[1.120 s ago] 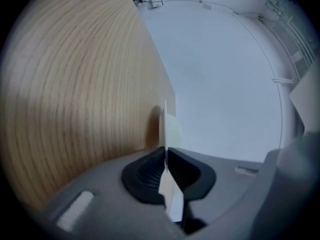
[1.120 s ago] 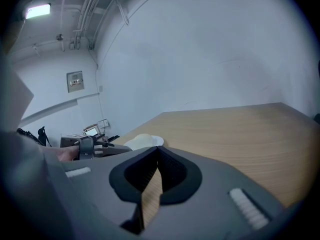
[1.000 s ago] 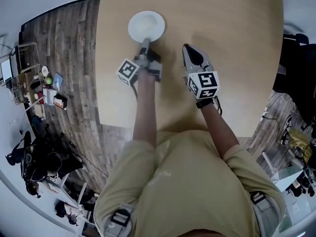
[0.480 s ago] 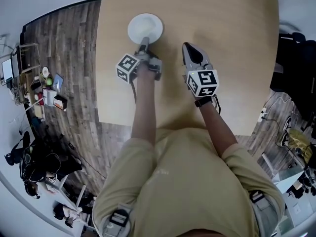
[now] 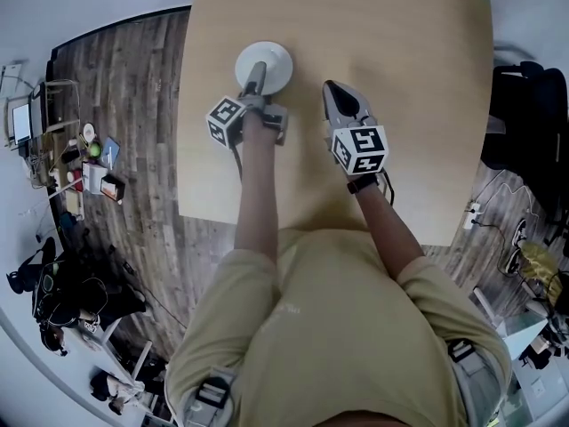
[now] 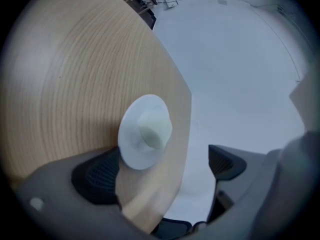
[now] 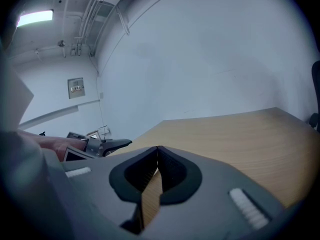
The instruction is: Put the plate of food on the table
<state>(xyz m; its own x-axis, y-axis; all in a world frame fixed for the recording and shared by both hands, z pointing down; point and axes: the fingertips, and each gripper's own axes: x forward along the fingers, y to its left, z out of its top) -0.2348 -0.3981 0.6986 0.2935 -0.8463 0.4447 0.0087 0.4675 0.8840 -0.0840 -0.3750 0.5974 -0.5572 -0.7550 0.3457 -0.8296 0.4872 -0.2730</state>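
- My left gripper's [image 6: 160,170] jaws are opening, wide apart; the plate's [image 6: 145,131] near rim lies between them, beside one pad.
- Plate rests on the table [image 5: 400,105].
- Right of the plate, my right gripper [image 7: 158,149] is closed, empty.

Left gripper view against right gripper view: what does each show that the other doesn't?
Only the left gripper view: the white plate with pale food on it, lying on the table, and the left gripper with its jaws wide and opening. The plate's rim is beside one pad and the other pad is well clear of it.
Only the right gripper view: the right gripper with its jaws together and nothing between them, a ceiling light and a wall box.
Both: the wooden table.
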